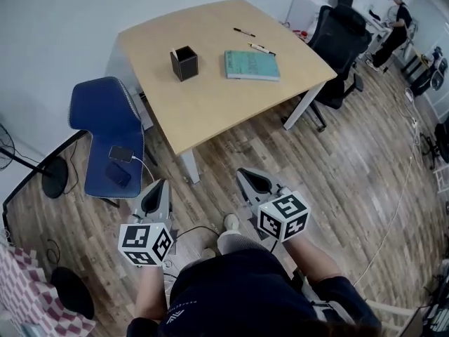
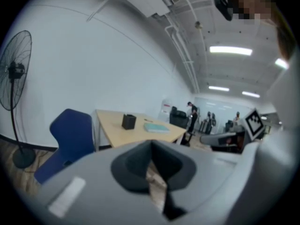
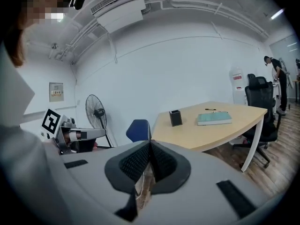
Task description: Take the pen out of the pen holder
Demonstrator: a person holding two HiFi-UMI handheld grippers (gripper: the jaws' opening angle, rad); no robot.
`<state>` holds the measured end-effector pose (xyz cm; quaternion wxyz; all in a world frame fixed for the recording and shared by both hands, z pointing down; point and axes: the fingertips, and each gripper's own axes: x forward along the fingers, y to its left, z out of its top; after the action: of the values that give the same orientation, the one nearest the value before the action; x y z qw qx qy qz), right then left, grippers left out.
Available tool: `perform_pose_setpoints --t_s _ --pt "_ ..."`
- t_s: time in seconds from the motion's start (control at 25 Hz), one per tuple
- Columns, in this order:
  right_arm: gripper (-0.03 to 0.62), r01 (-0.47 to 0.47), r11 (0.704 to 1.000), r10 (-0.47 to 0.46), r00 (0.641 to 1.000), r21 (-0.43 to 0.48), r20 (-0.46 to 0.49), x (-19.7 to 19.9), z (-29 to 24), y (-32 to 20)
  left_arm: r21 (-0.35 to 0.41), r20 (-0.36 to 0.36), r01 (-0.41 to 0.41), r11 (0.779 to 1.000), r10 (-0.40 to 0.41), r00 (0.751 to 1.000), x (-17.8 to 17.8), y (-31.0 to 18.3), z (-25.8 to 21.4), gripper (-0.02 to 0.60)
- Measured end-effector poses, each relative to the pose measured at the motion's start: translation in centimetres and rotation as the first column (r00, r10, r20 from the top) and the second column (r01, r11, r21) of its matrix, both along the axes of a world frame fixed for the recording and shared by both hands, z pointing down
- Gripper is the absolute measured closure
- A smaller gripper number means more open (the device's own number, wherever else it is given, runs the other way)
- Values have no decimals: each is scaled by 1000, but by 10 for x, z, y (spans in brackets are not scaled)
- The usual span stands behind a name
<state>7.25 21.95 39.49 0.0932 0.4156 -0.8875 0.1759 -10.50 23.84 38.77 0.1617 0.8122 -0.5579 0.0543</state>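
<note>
left tool [image 1: 158, 188], right tool [image 1: 250, 180]: jaws closed, holding nothing, well short of worktop [image 1: 210, 104]. risk: pen holder [image 1: 184, 63] tips if pen dragged sideways; contents unseen.

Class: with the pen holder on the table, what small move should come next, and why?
Probably step toward the table, leading with the right gripper toward the pen holder: it and the left gripper are shut, empty and over the floor, well short of the table.
</note>
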Motion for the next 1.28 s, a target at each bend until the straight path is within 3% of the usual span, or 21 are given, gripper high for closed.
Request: perform_pose_setpoints --t_s 0.68,1.04,1.28 --pt "594 110 994 -110 994 3 12 38 -6 -97 28 -10 81 996 -80 997 52 -95 -16 578" --pt "594 155 988 -155 988 11 15 37 -4 -123 11 0 133 991 -133 991 55 -111 -14 578" --pt "594 171 985 -171 985 14 23 26 -5 -143 16 4 128 992 -128 992 51 -132 -15 578"
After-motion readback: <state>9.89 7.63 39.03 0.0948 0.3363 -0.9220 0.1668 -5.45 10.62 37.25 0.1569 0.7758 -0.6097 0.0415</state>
